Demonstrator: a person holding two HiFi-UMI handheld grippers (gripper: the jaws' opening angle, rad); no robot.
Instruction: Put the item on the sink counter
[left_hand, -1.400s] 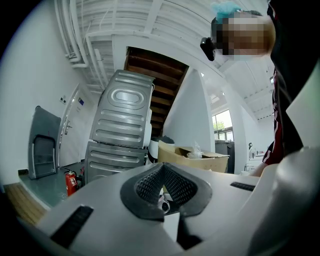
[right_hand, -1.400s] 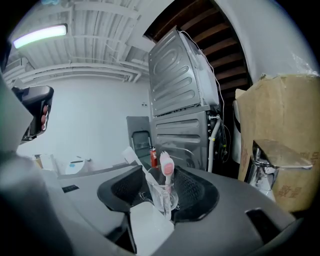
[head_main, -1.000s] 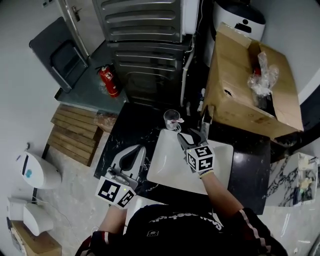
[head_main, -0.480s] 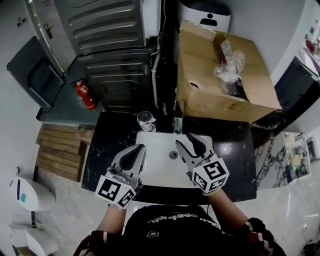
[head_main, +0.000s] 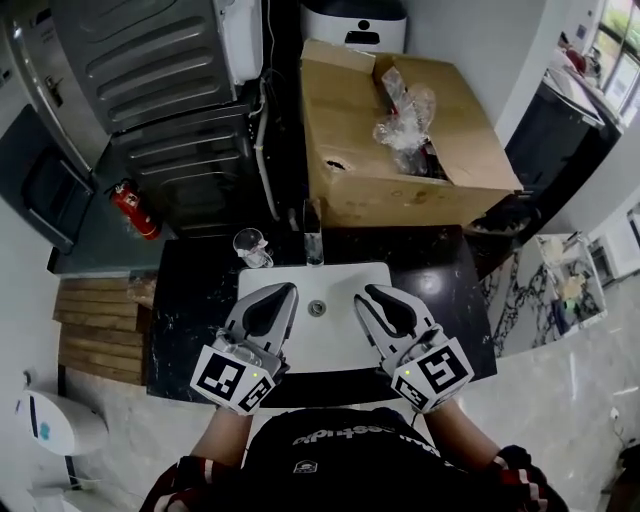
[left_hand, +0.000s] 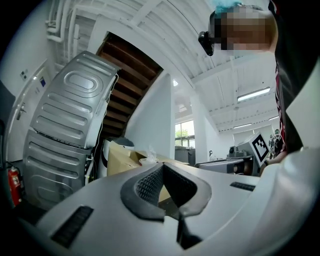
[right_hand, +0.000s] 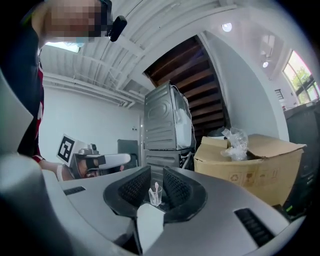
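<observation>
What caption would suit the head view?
Shut left tool and empty right tool, jaws just closing, over a white rectangular sink; clear glass toothbrush cup stands on black counter.

A clear glass cup (head_main: 251, 247) stands upright on the black sink counter (head_main: 190, 310), at the back edge, just beyond the white basin's (head_main: 340, 325) left corner and near the tap (head_main: 313, 243). Two toothbrushes (right_hand: 156, 186), one white and one pink-headed, lean out of its open top.
</observation>
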